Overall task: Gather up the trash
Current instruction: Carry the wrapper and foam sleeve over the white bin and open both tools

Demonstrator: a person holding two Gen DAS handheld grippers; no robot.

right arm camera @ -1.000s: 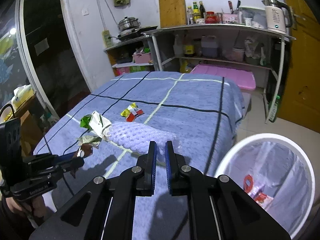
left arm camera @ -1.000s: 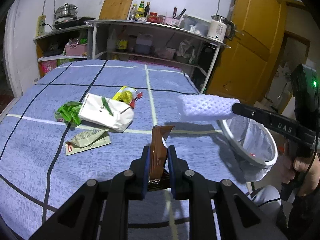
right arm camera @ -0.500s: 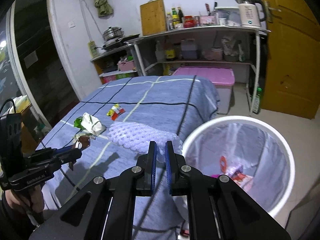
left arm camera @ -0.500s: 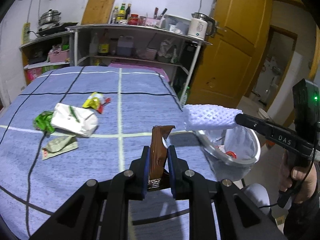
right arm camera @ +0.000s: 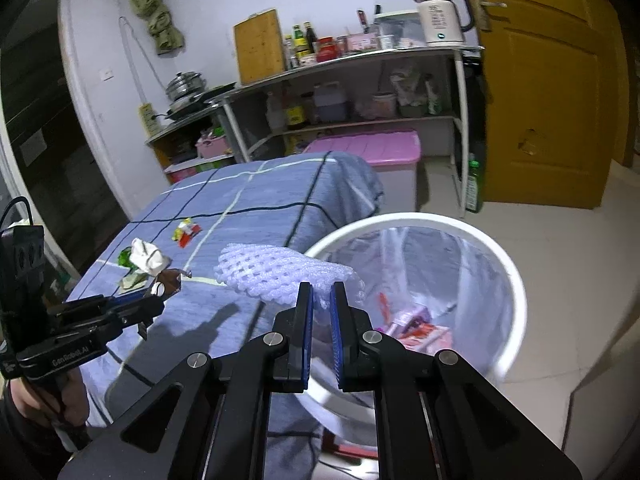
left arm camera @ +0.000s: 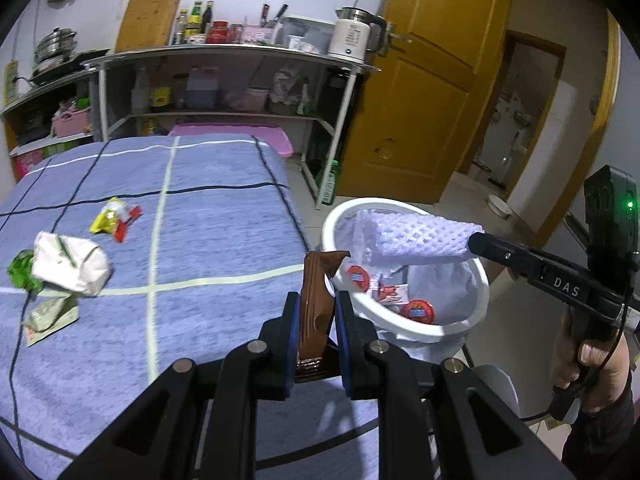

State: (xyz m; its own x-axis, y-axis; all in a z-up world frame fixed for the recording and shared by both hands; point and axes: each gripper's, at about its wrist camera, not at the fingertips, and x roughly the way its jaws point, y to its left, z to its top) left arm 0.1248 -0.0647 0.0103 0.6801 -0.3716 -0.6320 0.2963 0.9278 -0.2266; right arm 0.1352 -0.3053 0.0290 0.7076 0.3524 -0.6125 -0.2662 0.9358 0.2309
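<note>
Step in hand, as I judge it: carry to the bin, both loads up, release not yet made.

Your left tongs (left arm camera: 316, 312) are pinched on a brown wrapper (left arm camera: 318, 292), which stands upright between the pads, its torn top just short of the near rim of the white bin (left arm camera: 404, 330). Your right tongs (right arm camera: 320, 308) are pressed together on one end of a white foam net (right arm camera: 276, 270); the net juts out ahead and to the left of the tips, part over the bed edge, part over the bin rim.

Just beyond both tongs the lined bin stands on the floor beside the bed (left arm camera: 200, 240), with red-and-white packets already at its bottom.

Next move calls for bringing each load fully over the bin mouth before you spread the tongs. The net is light and wide, so it could catch on the rim.

Farther off, to the left of the left tongs, more trash lies on the bed: a crumpled white bag (left arm camera: 70, 264), a green wrapper (left arm camera: 20, 272), a flat pale sachet (left arm camera: 50, 314), and a yellow-and-red wrapper (left arm camera: 114, 220).
</note>
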